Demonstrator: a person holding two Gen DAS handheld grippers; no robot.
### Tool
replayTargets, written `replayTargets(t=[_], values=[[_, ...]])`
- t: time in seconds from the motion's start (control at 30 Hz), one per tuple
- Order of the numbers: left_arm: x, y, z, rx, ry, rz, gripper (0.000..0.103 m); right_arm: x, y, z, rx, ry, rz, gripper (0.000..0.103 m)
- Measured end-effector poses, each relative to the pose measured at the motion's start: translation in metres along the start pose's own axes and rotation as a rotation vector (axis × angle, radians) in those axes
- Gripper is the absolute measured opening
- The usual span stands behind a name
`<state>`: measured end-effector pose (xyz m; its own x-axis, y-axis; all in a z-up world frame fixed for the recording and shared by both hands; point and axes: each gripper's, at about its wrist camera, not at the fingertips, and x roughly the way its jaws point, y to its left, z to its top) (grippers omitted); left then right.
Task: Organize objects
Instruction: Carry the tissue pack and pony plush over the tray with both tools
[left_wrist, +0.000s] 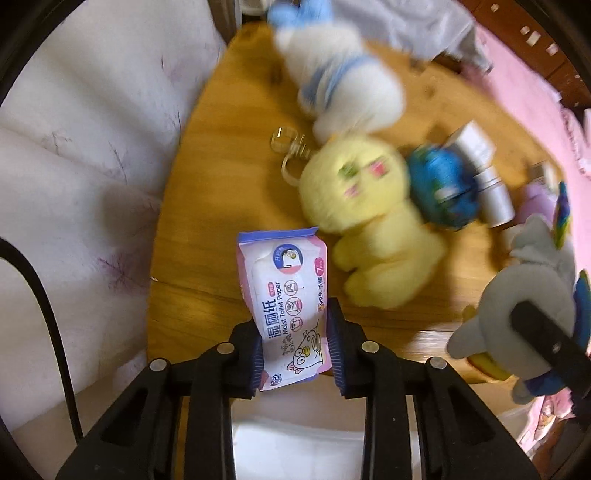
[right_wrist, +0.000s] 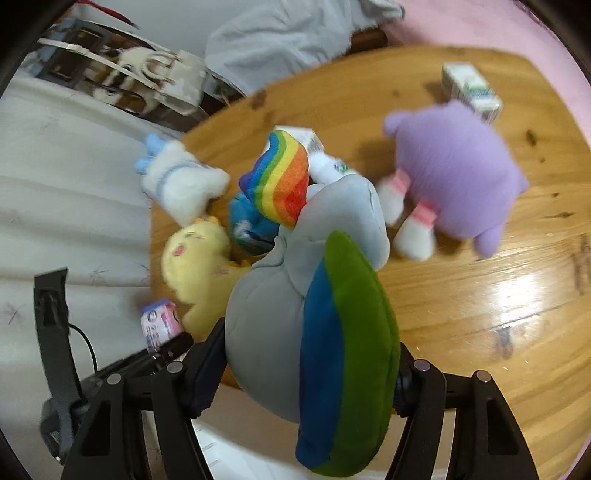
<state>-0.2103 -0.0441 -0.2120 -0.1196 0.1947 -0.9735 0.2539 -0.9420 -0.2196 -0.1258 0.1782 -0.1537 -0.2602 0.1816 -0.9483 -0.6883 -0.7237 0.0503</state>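
Note:
My left gripper (left_wrist: 295, 347) is shut on a pink-and-white pack of moist toilet paper (left_wrist: 286, 291), held above the near edge of the round wooden table (left_wrist: 207, 221). My right gripper (right_wrist: 306, 373) is shut on a grey plush pony (right_wrist: 295, 295) with a rainbow mane and tail, held above the table (right_wrist: 480, 295). The pony also shows at the right in the left wrist view (left_wrist: 532, 295), and the pack at the lower left in the right wrist view (right_wrist: 160, 325).
On the table lie a yellow plush (left_wrist: 369, 221), a white-and-blue plush (left_wrist: 343, 74), a blue packet (left_wrist: 443, 184), white boxes and tubes (left_wrist: 480, 162), a clear keyring (left_wrist: 288, 147), a purple plush (right_wrist: 454, 173) and a carton (right_wrist: 471, 88). White bedding (left_wrist: 74, 166) lies left, pink fabric right.

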Motion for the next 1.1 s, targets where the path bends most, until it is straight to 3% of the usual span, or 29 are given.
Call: replayTargets(t=[0.4, 0.57, 0.6, 0.83, 1.1], values=[[-0.132, 0.007, -0.037, 0.064, -0.301, -0.18, 0.031, -0.104, 0.024, -0.044, 0.004, -0.251, -0.04, 0.071], [-0.181, -0.008, -0.064, 0.143, -0.368, -0.258, 0.031, -0.143, 0.044, -0.07, -0.012, -0.334, -0.072, 0.071], [-0.185, -0.009, -0.068, 0.088, -0.385, -0.259, 0.031, -0.15, 0.047, -0.077, -0.02, -0.343, -0.077, 0.071], [-0.208, -0.017, -0.105, 0.166, -0.41, -0.253, 0.032, -0.18, 0.06, -0.124, -0.057, -0.382, -0.123, 0.072], [-0.212, -0.022, -0.14, 0.222, -0.434, -0.195, 0.032, -0.188, 0.069, -0.163, -0.057, -0.38, -0.248, 0.072]])
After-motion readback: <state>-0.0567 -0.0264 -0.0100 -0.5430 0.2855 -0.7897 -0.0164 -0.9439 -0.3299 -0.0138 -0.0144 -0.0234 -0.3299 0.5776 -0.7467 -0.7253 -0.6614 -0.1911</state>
